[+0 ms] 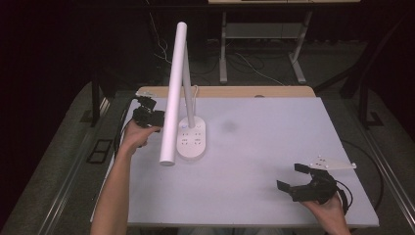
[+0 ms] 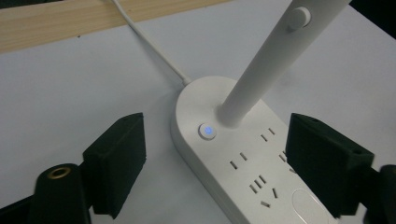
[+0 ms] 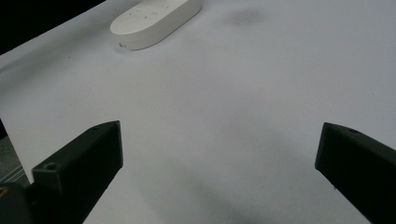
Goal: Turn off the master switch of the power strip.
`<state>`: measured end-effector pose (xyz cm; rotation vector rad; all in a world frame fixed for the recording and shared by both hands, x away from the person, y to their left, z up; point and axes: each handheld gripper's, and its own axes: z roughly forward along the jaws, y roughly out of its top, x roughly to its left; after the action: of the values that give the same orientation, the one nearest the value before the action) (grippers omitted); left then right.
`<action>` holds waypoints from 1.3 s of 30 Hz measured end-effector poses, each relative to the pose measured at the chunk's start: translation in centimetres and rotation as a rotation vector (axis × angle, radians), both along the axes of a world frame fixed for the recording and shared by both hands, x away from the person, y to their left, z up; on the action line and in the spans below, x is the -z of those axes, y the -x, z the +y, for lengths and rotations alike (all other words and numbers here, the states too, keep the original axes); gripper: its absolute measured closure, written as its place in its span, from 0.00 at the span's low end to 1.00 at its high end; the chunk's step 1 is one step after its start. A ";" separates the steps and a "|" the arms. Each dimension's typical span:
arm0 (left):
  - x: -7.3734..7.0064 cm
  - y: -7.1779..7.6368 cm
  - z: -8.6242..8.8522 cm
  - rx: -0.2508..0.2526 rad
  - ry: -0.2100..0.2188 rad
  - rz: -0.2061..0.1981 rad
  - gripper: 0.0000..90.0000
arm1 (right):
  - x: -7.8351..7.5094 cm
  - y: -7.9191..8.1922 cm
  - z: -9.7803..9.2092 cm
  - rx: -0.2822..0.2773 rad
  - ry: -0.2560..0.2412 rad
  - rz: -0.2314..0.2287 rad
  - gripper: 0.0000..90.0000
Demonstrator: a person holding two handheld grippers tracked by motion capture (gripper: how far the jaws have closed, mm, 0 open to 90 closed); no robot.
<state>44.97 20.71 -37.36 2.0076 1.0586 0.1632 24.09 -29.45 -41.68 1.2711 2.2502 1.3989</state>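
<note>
A white desk lamp stands on the table's left half; its oval base [image 1: 191, 139] carries several socket holes, and a long tube head [image 1: 173, 93] slants down over it. In the left gripper view the base [image 2: 243, 158] lies between my jaws, with a round button [image 2: 207, 131] glowing blue beside the lamp's stem [image 2: 271, 56]. My left gripper [image 1: 152, 116] is open just left of the base, the tube hiding part of it. My right gripper [image 1: 297, 177] rests open near the table's front right, nothing between its jaws. Its view shows the base [image 3: 156, 21] far off.
The lamp's white cord [image 2: 149, 44] runs from the base to the wooden back edge [image 1: 225, 91]. The white tabletop [image 1: 264, 137] spreads between the lamp and the right gripper. Desk legs and cables [image 1: 254, 63] sit on the dark floor behind.
</note>
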 end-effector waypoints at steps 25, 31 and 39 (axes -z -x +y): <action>2.6 -1.2 -1.3 -0.072 0.114 0.045 0.78 | 0.1 -0.1 -0.1 0.002 0.017 0.010 0.00; 3.1 -1.4 -1.7 -0.079 0.114 0.061 0.94 | 0.2 -0.1 -0.1 0.001 0.020 0.010 0.00; 3.9 -1.5 -2.6 -0.077 0.087 0.075 1.00 | 0.2 -0.1 0.0 -0.003 0.024 0.008 0.00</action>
<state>46.47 18.11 -41.24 1.9093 1.1715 0.0818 24.18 -29.47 -41.85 1.2691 2.2679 1.3656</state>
